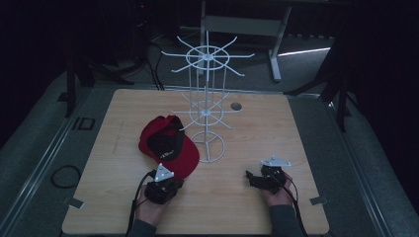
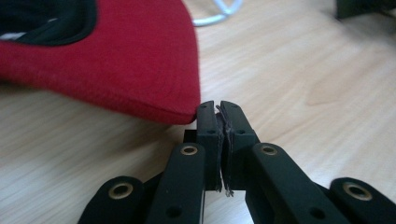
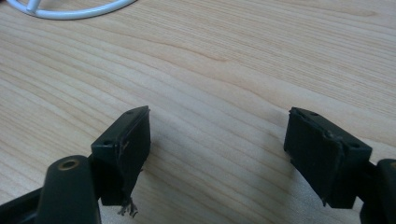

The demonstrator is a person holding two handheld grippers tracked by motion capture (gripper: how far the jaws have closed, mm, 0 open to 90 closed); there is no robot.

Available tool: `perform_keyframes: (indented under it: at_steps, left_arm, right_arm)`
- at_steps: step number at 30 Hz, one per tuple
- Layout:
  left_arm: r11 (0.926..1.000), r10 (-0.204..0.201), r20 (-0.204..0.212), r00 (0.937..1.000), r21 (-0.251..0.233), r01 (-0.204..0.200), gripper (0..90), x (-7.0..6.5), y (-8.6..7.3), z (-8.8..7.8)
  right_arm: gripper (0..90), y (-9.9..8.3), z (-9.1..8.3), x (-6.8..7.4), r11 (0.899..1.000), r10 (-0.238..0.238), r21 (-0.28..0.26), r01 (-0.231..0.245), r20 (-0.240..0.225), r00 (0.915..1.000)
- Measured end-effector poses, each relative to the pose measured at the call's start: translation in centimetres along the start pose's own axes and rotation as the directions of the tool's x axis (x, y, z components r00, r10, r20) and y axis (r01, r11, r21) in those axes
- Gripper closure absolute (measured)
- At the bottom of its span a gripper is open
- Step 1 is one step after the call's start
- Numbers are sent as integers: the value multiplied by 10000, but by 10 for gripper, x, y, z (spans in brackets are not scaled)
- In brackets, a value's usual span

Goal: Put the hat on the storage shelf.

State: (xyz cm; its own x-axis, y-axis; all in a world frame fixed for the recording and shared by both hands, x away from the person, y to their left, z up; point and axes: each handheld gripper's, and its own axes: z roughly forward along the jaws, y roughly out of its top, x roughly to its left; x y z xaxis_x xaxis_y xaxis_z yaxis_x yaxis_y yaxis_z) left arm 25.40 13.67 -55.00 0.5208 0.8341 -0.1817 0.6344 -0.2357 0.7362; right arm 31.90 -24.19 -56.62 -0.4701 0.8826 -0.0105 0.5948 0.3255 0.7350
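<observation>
**Cut off and out of reach**

In the left gripper view the red cap runs off the top and left edges — its dark lining barely shows. The white wire rack base is clipped at the top of the right gripper view — just an arc remains.

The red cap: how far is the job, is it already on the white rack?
Nothing looks done: the red cap lies on the table beside the white rack. The left claw is shut, empty, at its brim; the right claw is open. Picking up remains.
</observation>
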Motion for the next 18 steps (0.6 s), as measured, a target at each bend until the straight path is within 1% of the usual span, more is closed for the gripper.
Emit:
perform_keyframes:
  at_steps: [1, 2, 3, 4, 5, 6, 8, 9, 11, 13, 15, 16, 17, 18]
  left_arm:
    - [9999, -131, -174, 9998, -41, 131, 875, 5, 0, -3]
    - [9999, -131, -174, 9998, -41, 131, 874, 5, 0, -3]
    - [9989, -453, -527, 9976, -135, 446, 874, 15, -1, -10]
    - [9984, -541, -606, 9967, -192, 530, 872, 17, -1, -11]
    - [9969, -753, -829, 9937, -290, 731, 872, 24, -1, -16]
    - [9950, -958, -947, 9909, -385, 926, 868, 29, -1, -20]
    - [9879, -1420, -915, 9856, -751, 1354, 841, 39, -1, -29]
    - [9849, -1528, -932, 9839, -963, 1438, 804, 42, 0, -34]
    - [9794, -1713, -993, 9802, -1251, 1585, 740, 47, 1, -41]
    - [9745, -1840, -1153, 9761, -1510, 1659, 684, 50, 3, -46]
    - [9666, -2022, -1283, 9709, -1855, 1768, 635, 54, 4, -51]
    - [9638, -2088, -1396, 9679, -1974, 1794, 627, 56, 5, -54]
    - [9593, -2211, -1513, 9635, -2118, 1868, 604, 58, 6, -56]
    - [9565, -2286, -1632, 9597, -2213, 1902, 586, 60, 6, -58]
  right_arm:
    - [227, 0, 0, 0, 10000, 1, 0, -1, 0, 10000]
    - [227, 0, 0, 0, 10000, 1, 0, -1, 0, 10000]
    - [227, 0, 0, 0, 10000, -8, 2, 8, 0, 10000]
    - [227, 0, 0, 0, 10000, -8, 3, 8, -1, 10000]
    - [227, 0, 0, 0, 10000, -10, 3, 10, -1, 10000]
    - [227, 0, 0, 0, 10000, -20, -1, 20, 1, 10000]
    - [227, 0, 0, 0, 10000, -28, -6, 28, 1, 10000]
    - [227, 0, 0, 0, 10000, -28, -5, 28, 1, 10000]
    - [227, 0, 0, 0, 10000, -30, -7, 30, -1, 10000]
    - [227, 0, 0, 0, 10000, -35, -8, 35, -5, 10000]
    - [227, 0, 0, 0, 10000, -38, -9, 38, -4, 10000]
    - [227, 0, 0, 0, 10000, -32, -5, 32, -3, 10000]
    - [227, 0, 0, 0, 10000, -36, -9, 36, -4, 10000]
    - [227, 0, 0, 0, 10000, -36, -8, 36, -5, 10000]
